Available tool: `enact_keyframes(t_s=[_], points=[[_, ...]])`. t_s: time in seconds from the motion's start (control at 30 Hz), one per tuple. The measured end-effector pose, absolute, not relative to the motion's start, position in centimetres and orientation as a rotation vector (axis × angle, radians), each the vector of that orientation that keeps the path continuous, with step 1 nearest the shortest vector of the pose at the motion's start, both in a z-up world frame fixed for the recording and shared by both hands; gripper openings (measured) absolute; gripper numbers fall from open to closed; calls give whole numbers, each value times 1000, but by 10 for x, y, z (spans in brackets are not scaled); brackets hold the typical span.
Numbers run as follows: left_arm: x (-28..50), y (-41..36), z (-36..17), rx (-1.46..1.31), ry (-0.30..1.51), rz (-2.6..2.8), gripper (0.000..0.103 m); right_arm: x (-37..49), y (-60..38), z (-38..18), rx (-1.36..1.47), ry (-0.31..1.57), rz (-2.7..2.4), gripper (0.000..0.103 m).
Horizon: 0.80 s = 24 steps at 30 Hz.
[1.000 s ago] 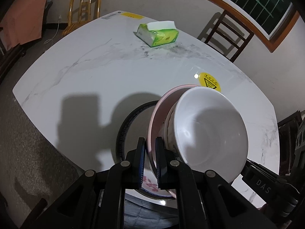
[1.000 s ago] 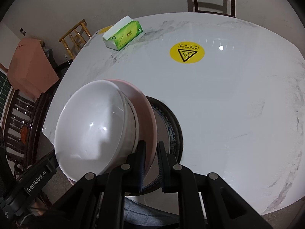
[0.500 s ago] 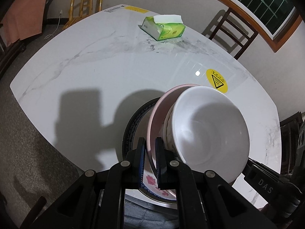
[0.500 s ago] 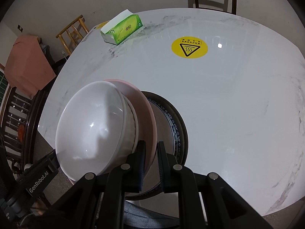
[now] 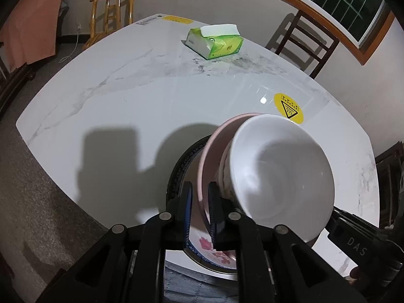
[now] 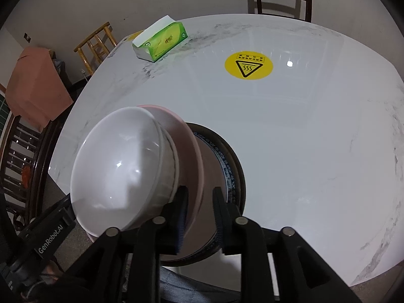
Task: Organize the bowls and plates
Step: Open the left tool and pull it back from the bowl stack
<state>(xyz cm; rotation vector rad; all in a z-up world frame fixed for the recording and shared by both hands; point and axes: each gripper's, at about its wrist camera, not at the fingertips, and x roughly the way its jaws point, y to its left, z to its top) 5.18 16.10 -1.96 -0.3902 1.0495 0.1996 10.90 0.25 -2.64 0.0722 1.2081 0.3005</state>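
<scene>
My left claw (image 5: 200,208) pinches the pink plate (image 5: 209,156) on one rim and my right claw (image 6: 199,210) pinches the opposite rim, steadying the white bowl (image 6: 116,174) it carries above the dark-rimmed plate (image 6: 233,174) on the bench (image 6: 303,131).

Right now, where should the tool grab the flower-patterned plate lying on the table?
Its rim at the near edge, coming in low from the near side of the table. The flower-patterned plate lies flat, and the pink plate with the white bowl hangs over its middle, so probably only the rim is free.
</scene>
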Motion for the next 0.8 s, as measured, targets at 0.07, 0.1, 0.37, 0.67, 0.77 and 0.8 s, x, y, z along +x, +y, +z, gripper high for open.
enact_keyframes(t_s=[0.07,0.1,0.37,0.67,0.77,0.8], points=[[51,162,-19,-389,1047,204,16,108,0,-26,66,1200,293,39],[50,163,-18,-385,1043,211,20,107,-3,-26,71,1200,289,41],[39,168,-8,-350,1000,225,40,98,-17,-21,88,1165,292,62],[19,165,5,-308,936,217,55,80,-35,-11,95,1087,279,79],[13,160,9,-282,920,220,58,70,-40,-9,80,1068,280,84],[10,159,11,-272,912,220,59,66,-41,-9,73,1061,282,84]])
